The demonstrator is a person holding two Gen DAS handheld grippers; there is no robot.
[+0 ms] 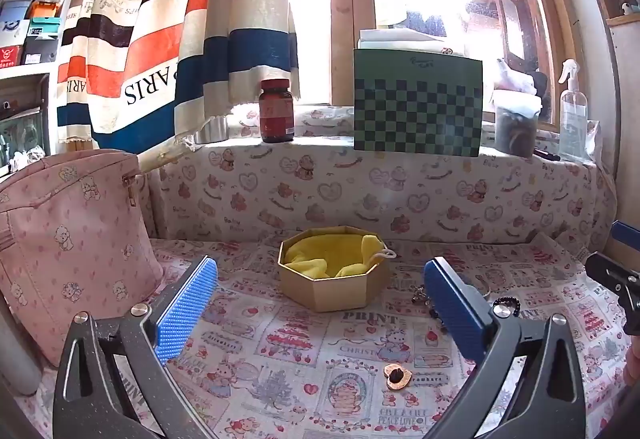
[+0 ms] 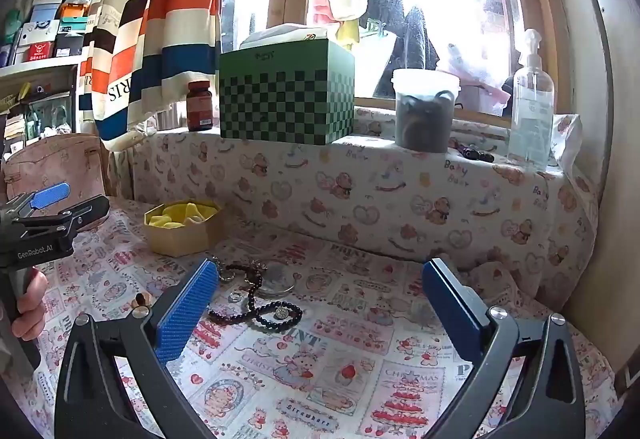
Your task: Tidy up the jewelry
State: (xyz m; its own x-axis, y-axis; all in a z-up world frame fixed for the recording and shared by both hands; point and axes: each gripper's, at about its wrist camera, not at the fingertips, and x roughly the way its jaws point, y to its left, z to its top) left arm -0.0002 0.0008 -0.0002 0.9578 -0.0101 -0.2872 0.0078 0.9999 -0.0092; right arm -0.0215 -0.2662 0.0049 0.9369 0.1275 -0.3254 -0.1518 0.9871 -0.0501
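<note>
The beads (image 2: pixel 260 309) lie in a loose heap of jewelry on the cloth (image 2: pixel 320 379), near the box (image 2: pixel 180 235) with its yellow lining. They look light, limp and apt to slide, so a pinch across the bunched loop should hold better than one on a single strand. The left gripper (image 1: pixel 320 295) and right gripper (image 2: pixel 320 303) both gape wide, holding and touching nothing.

I see a pink bag (image 1: pixel 72 239) at left, a red bottle (image 1: pixel 276 110), checkered box (image 1: pixel 418 105), grey tub (image 2: pixel 426 111) and spray bottle (image 2: pixel 531 107) on the sill, under a striped curtain (image 1: pixel 172 19)
</note>
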